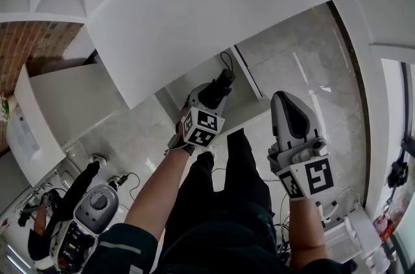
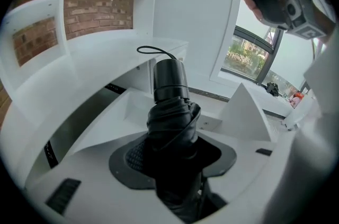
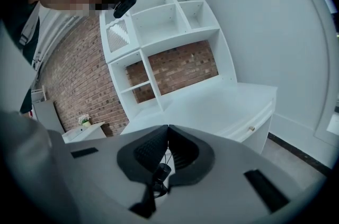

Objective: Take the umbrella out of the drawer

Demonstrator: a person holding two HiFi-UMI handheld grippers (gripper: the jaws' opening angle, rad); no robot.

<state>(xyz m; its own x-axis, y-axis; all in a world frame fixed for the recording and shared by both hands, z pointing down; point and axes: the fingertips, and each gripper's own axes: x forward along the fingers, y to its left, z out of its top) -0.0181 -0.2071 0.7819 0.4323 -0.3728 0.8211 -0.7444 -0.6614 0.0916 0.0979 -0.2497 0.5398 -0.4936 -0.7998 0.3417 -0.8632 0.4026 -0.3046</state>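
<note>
1. A white desk (image 1: 214,0) fills the head view from 10 to 1 o'clock.
2. Its drawer (image 1: 249,75) stands open below the desk top.
3. The right gripper (image 1: 284,99), at 4 o'clock from the left gripper (image 1: 214,100), has its jaws closed together and holds nothing.
4. The left gripper's jaws are partly apart and clamped on the umbrella (image 1: 222,83).
5. The umbrella is black and folded. It is held in the air at 8 o'clock from the drawer, handle pointing away.

Left claw (image 2: 179,117) clamps folded umbrella (image 2: 170,82)

Umbrella (image 2: 170,127) lower end buried inside left tongs (image 2: 183,106)
</note>
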